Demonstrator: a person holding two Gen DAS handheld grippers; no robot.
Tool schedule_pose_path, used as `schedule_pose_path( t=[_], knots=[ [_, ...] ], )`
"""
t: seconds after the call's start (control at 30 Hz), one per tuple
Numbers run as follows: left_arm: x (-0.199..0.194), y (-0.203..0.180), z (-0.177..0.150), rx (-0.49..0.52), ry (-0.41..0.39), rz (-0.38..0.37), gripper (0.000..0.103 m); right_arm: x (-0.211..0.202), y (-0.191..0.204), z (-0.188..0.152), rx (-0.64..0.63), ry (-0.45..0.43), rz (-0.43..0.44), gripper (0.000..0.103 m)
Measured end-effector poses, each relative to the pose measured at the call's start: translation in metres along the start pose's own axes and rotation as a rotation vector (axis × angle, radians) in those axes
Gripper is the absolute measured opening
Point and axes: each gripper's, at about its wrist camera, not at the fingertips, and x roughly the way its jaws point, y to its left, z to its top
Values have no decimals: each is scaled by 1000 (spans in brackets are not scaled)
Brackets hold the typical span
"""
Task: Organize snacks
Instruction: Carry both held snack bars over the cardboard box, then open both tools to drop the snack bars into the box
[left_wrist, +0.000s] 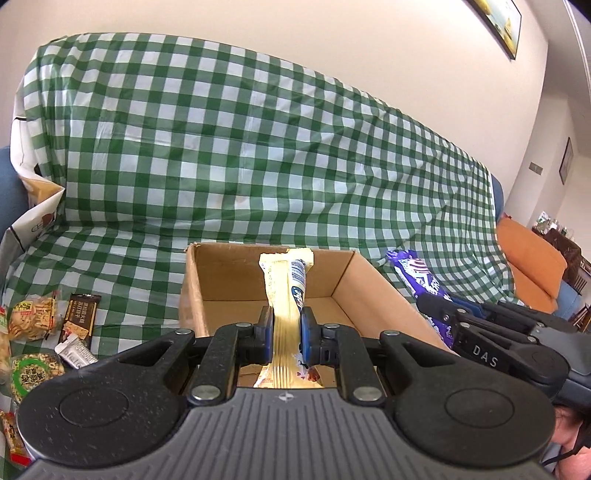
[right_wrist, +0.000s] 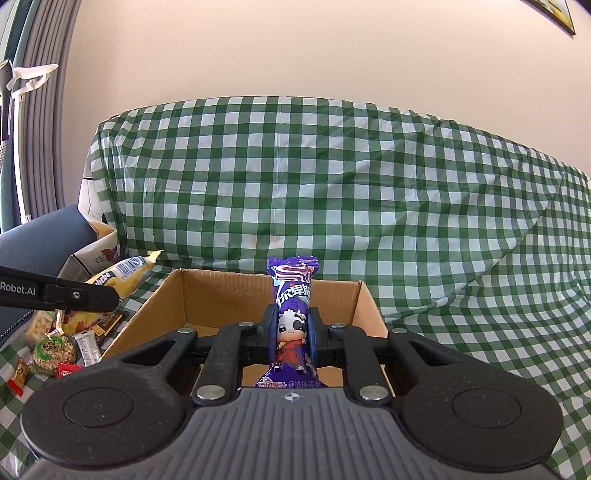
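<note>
Over the open brown cardboard box (left_wrist: 343, 280) on the green-checked cloth (left_wrist: 258, 147), the left gripper (left_wrist: 287, 332) pinches a light, crinkly pale-yellow snack packet (left_wrist: 282, 295) mid-length while the right gripper (right_wrist: 291, 332) clamps a soft, slippery purple candy wrapper (right_wrist: 293, 295) likewise.

A home living room — cloth-draped sofa (right_wrist: 332, 184), framed picture (left_wrist: 498, 26).

Green-and-white checked cloth (right_wrist: 369, 177); plain brown cardboard box (left_wrist: 229, 280); pale yellow packet (left_wrist: 284, 291); purple cartoon-cow packet (right_wrist: 293, 295).
</note>
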Motion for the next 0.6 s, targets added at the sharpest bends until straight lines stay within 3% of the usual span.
schedule_pose_path(
  t=[0.6],
  knots=[
    [3, -5, -1, 14, -2, -23, 15, 1, -2, -2, -3, -2, -11, 17]
  ],
)
